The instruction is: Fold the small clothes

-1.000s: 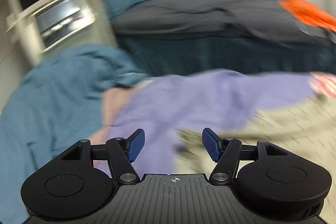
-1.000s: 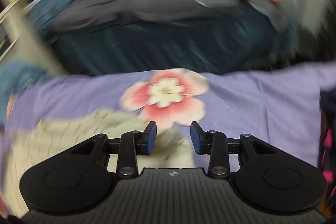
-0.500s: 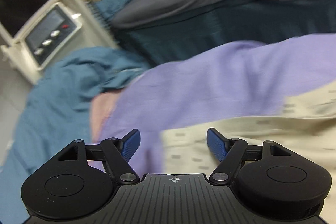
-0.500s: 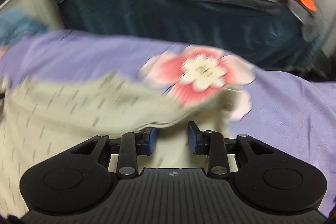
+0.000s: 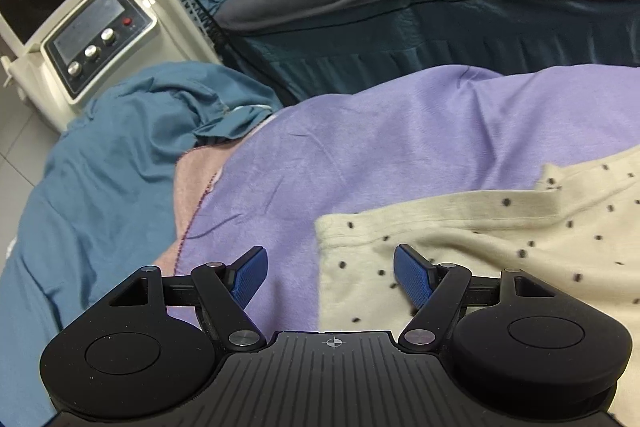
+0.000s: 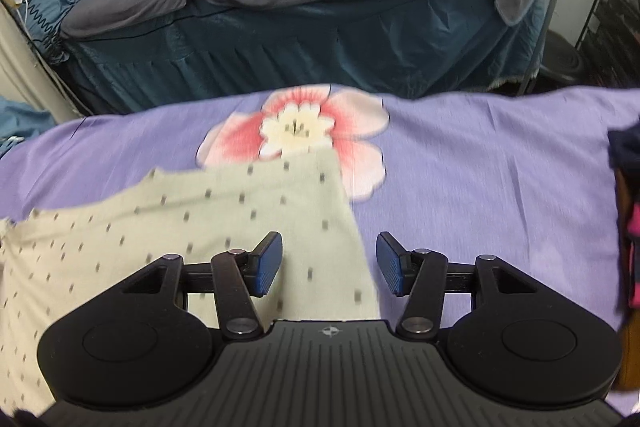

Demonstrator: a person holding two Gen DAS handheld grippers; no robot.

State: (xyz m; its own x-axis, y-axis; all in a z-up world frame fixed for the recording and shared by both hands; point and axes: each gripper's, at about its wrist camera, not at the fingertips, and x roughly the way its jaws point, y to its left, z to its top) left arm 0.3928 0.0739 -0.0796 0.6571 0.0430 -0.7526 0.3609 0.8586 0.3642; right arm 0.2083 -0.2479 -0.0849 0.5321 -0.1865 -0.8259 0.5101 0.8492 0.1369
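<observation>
The cream dotted garment (image 5: pixel 500 243) lies spread on the purple sheet (image 5: pixel 400 131) of the bed, its left corner just ahead of the left tool (image 5: pixel 330 277) and its right edge running between the blades of the right tool (image 6: pixel 329 264), up to the flower print (image 6: pixel 296 131). Both tools stand with blades wide apart, gripping nothing.

The likely trouble is a bad pinch. The knit lies flat against the sheet, so a closing tool could catch the sheet along with it, or take only one layer, and the fold would drag crooked. The left blades straddle the corner, so only a thin edge might be caught and then slip out.

Half a second ago the right tool's blades were nearly together at the garment's edge; now they are spread. The left tool sits much as before, with a steadier, sharper view.
</observation>
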